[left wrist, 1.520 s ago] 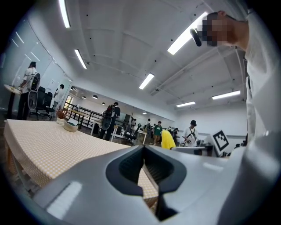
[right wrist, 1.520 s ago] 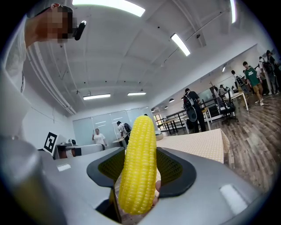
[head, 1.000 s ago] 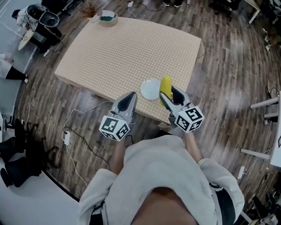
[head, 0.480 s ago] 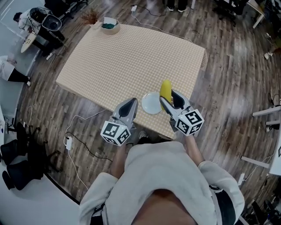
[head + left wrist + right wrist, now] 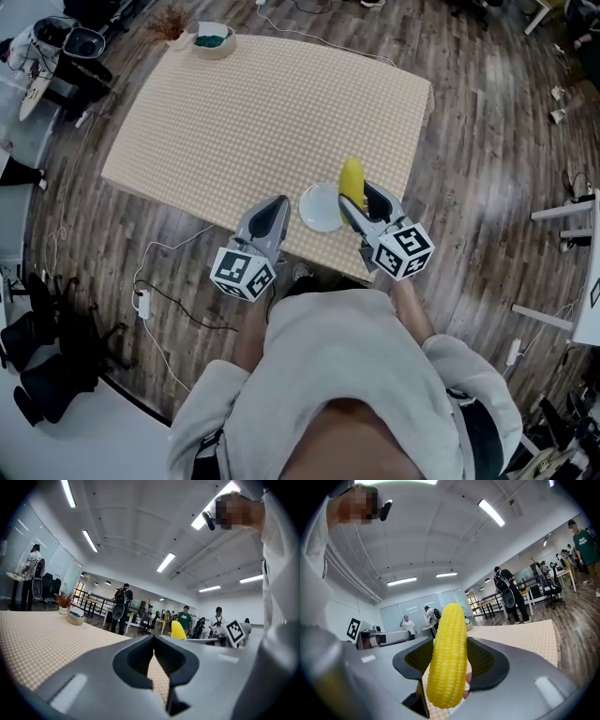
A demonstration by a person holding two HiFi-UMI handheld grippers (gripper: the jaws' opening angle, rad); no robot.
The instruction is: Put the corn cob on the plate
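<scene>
Corn cob [image 5: 447,656] stands upright, clamped in the right gripper [image 5: 359,202] and carried clear of the table [image 5: 262,103], just right of the plate [image 5: 319,208] and not yet on it. Left gripper [image 5: 274,211] is closed and empty, left of the plate. Since a second ago both grippers have edged forward; the grip is unchanged.

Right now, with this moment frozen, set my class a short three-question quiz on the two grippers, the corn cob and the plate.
1. Fill in: the left gripper has its jaws ___ (open or shut), with nothing between them.
2. Which gripper holds the yellow corn cob? A: left gripper. B: right gripper. C: neither.
3. True or false: the corn cob lies on the round white plate.

Key: 1 shut. 2 B. 3 false; it is in the gripper, not on the plate.
</scene>
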